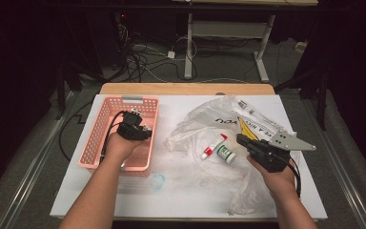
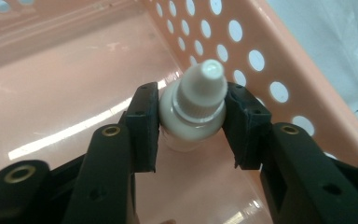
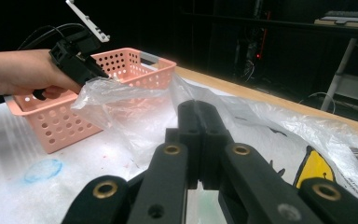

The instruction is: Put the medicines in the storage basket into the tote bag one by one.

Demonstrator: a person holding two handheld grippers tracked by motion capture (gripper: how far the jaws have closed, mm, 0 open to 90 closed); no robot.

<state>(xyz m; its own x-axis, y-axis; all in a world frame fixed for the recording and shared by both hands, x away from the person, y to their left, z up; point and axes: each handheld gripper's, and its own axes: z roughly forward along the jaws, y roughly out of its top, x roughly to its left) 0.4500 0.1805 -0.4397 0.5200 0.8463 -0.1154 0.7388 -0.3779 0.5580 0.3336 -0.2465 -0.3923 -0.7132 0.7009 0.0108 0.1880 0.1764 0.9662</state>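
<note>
A small white dropper bottle [image 2: 196,105] with a ribbed cap stands upright inside the pink perforated basket [image 2: 261,51], near its wall. My left gripper [image 2: 193,119] has one pad on each side of the bottle's shoulder and is shut on it. From above, the left gripper [image 1: 134,126] reaches down into the basket [image 1: 124,100] at the table's left. My right gripper [image 1: 241,139] hovers at the right over a crumpled clear plastic bag [image 1: 205,119]. Its jaws [image 3: 200,112] are shut with nothing between them.
A red and white tube [image 1: 214,146] and a green and white bottle [image 1: 226,153] lie on the bag beside the right gripper. A blue scribble [image 1: 158,181] marks the white table cover [image 1: 186,195]. Cables and a desk frame [image 1: 228,38] stand beyond the table.
</note>
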